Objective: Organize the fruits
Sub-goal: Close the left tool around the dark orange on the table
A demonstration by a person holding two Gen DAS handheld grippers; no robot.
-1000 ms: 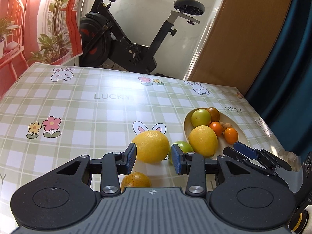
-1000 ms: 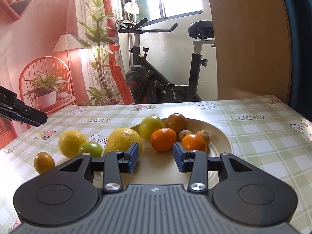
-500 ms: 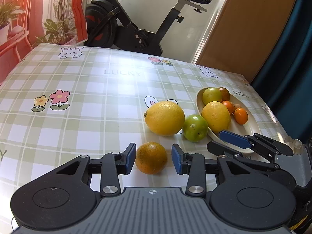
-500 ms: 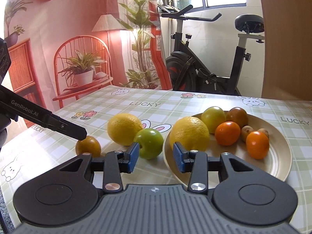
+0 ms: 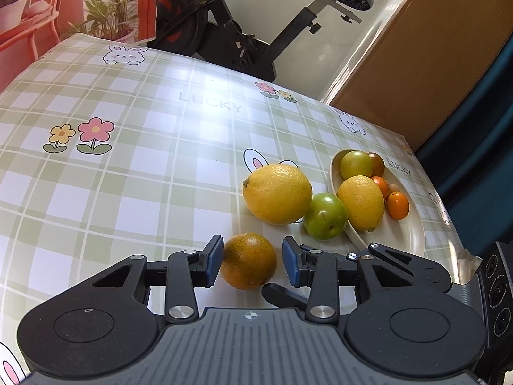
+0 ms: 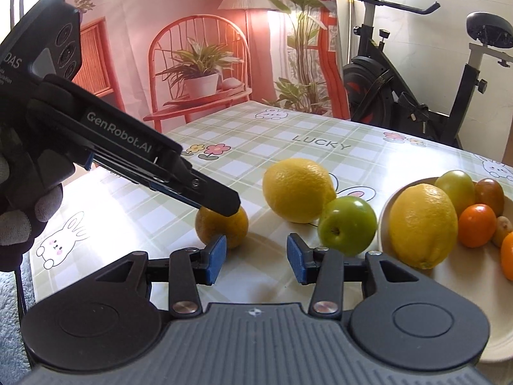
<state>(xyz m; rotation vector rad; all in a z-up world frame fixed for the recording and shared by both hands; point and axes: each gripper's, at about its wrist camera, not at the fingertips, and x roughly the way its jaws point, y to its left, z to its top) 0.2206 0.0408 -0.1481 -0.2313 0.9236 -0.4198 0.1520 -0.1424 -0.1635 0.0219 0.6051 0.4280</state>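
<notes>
Jaws on my left gripper point(image 5: 251, 258) stand partly apart around the small orange point(image 5: 248, 260); the left pad looks to touch the peel and the right pad shows a sliver of gap, so I see no grip on it. From the left wrist view, that orange sits on the checked tablecloth point(image 5: 128, 160), nearest me, with wide bare cloth to its left and beyond. Past it to the right lie a large lemon point(image 5: 277, 194) and a green apple point(image 5: 325, 220), touching each other, the apple just beside the plate point(image 5: 413, 234). On the plate I see a second lemon point(image 5: 361, 202), a greenish fruit point(image 5: 356, 164), a dark reddish one and small oranges. The table's right edge runs close behind the plate. The small orange's skin is dull and flecked with dark specks.

From the right wrist view, my right gripper point(image 6: 256, 260) has been opening a little and holds nothing; its pads hover over bare cloth between the small orange point(image 6: 222, 227) and the green apple point(image 6: 348, 225). The left gripper's dark finger point(image 6: 218, 200) lies over the orange's top, with a gloved hand point(image 6: 22, 218) behind it. The large lemon point(image 6: 298, 190) sits beyond the orange to its right, and the plate point(image 6: 455, 292) further right. The near left table edge is close beside the orange
</notes>
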